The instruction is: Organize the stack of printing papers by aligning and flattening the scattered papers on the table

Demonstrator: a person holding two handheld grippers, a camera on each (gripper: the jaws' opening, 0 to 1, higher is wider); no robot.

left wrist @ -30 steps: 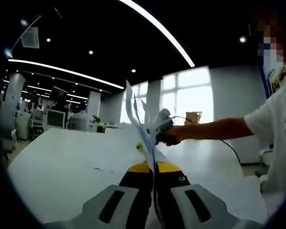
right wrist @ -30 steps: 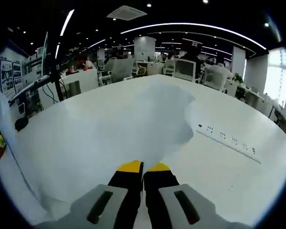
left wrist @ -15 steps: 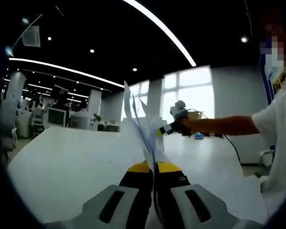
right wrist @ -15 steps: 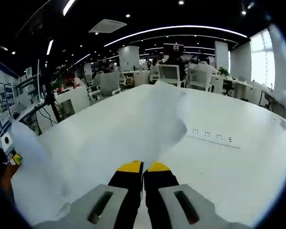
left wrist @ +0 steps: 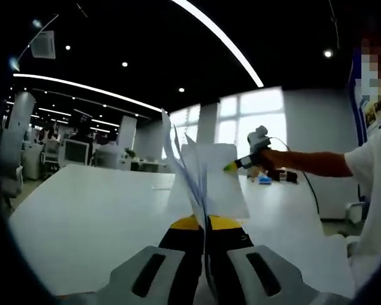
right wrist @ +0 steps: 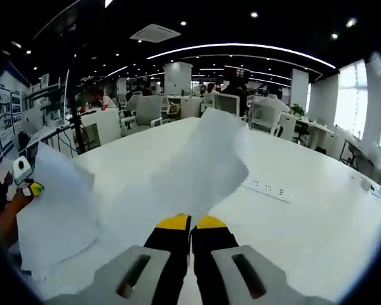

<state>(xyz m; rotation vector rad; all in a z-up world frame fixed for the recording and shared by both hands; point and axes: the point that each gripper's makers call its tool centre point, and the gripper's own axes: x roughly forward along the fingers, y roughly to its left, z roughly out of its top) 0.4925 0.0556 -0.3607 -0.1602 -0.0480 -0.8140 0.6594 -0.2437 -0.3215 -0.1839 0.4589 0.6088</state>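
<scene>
Both grippers are clenched on paper. Seen in the left gripper view, the left gripper has its yellow-tipped jaws pressed together on a fan of sheets that rises edge-on straight ahead of the tips, several loose corners splaying apart above them. The right gripper shows beyond and to the right of that fan, held out on the person's arm, nipping the far upper corner of the broadest sheet.

In the right gripper view, the right gripper has its jaws shut with no gap, and a sheet curls up and forward from between them. A second sheet hangs off to the left, with the left gripper at its upper corner.

My reading: the papers are lifted clear of the table, which lies below and ahead of the jaws, and pinched at opposite ends so they can be pulled taut and squared before being set down. They are not yet aligned, since the edges fan out unevenly.
</scene>
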